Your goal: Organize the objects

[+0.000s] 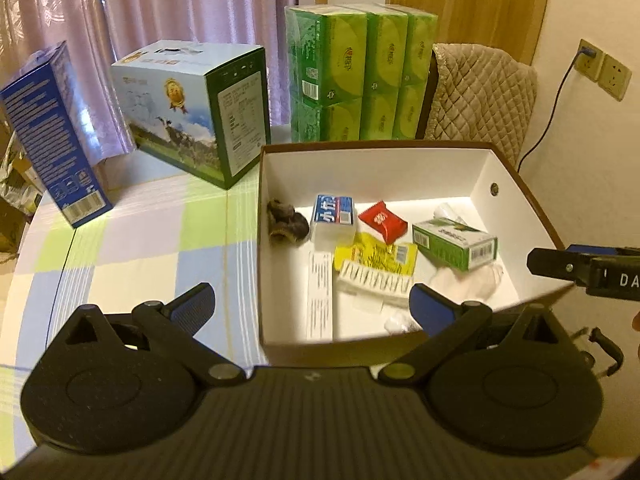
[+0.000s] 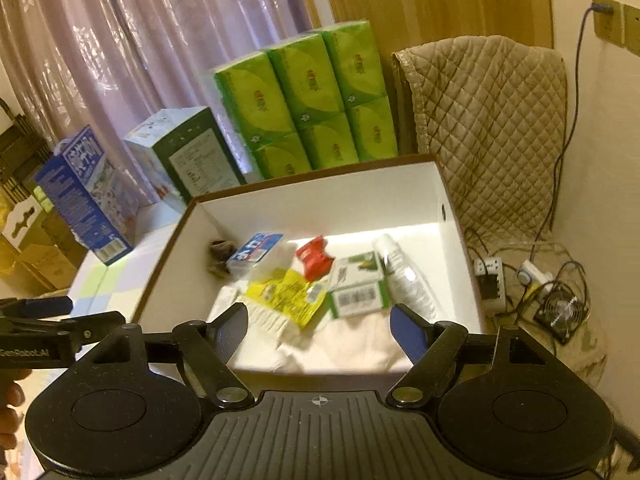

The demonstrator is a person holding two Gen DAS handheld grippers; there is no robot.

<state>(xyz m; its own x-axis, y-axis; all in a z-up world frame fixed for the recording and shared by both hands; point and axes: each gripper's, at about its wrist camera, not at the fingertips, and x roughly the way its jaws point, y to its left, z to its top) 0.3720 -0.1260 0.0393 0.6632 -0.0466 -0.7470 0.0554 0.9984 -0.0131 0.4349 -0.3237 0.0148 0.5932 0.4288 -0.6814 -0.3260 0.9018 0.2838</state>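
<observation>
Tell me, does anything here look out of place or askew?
The tall blue carton at the table's left edge leans instead of standing straight. Inside the brown-rimmed white box, the small packets lie jumbled, the yellow sachet overlapping others. Nothing looks spilled or damaged.

Both tongs are wide open with nothing between the fingers. Straight ahead of the left tongs stands the near wall of the open box. Its top is open, so there is room to go down from above. The box floor is crowded with small packs, like the green pack and the yellow packet. To the left of these tongs the checked tabletop is bare. Far ahead, the cow carton and green tissue packs stand like a wall.
</observation>
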